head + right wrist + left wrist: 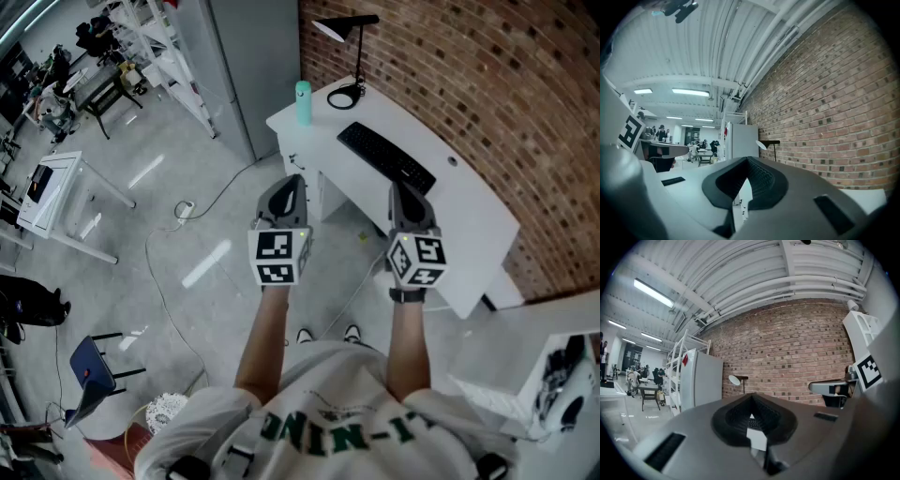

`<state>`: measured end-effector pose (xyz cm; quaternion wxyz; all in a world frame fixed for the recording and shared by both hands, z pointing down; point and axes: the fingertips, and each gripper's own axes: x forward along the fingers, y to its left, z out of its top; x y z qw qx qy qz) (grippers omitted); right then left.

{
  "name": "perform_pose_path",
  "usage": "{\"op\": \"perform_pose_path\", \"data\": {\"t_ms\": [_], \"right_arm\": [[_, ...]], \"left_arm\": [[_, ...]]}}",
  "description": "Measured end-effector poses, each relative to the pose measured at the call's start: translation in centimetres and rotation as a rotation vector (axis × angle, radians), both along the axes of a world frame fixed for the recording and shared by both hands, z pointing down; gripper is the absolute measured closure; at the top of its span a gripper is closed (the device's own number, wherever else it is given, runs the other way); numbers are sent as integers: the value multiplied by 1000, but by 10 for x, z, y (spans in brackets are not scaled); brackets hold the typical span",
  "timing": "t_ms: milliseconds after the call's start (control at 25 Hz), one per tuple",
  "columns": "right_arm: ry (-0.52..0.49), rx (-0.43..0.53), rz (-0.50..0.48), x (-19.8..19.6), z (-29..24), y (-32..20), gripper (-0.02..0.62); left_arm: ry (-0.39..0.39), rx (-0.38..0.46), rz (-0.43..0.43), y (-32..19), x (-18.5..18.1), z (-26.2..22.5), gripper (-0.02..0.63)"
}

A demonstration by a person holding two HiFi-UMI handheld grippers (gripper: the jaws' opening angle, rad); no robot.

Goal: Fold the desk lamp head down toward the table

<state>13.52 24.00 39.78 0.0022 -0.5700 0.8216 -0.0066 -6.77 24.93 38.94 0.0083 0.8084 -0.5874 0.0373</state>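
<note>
Both grippers are held out in front of the body on bare, stretched forearms that run almost parallel. The left gripper (289, 184) is pointed level toward the white desk (473, 220), and its marker cube (278, 256) is turned up to the head camera. The right gripper (401, 192) is held beside it in the same level pose, a little nearer to the desk edge. In the left gripper view the two dark pads are seen together at the tip, and nothing is held between them. In the right gripper view the jaws are also seen closed to a point, with only the desk and the wall visible beyond them.

The desk lamp (349, 28) is placed at the far end of the desk, close to the brick wall (487, 84). It stands upright, its head is raised on the thin stem, and its round base (346, 95) rests on the desk top. The lamp is well apart from both grippers. A black keyboard (385, 157) is laid between the lamp and the grippers, and a teal bottle (303, 102) is set near the desk corner, beside the lamp base.
</note>
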Motion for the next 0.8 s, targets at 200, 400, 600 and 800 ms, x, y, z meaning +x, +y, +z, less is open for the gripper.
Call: {"op": "perform_pose_path", "data": {"t_ms": [200, 400, 600, 800], "right_arm": [[-80, -20, -46, -34, 3, 15, 591], [-81, -58, -63, -48, 18, 24, 591], [-69, -92, -46, -56, 29, 12, 591], [-62, -112, -74, -69, 42, -38, 591]], "left_arm": [[19, -20, 3, 13, -27, 10, 604], [67, -53, 6, 19, -39, 29, 604], [87, -70, 17, 12, -41, 38, 604], [76, -89, 0, -25, -44, 48, 604]]}}
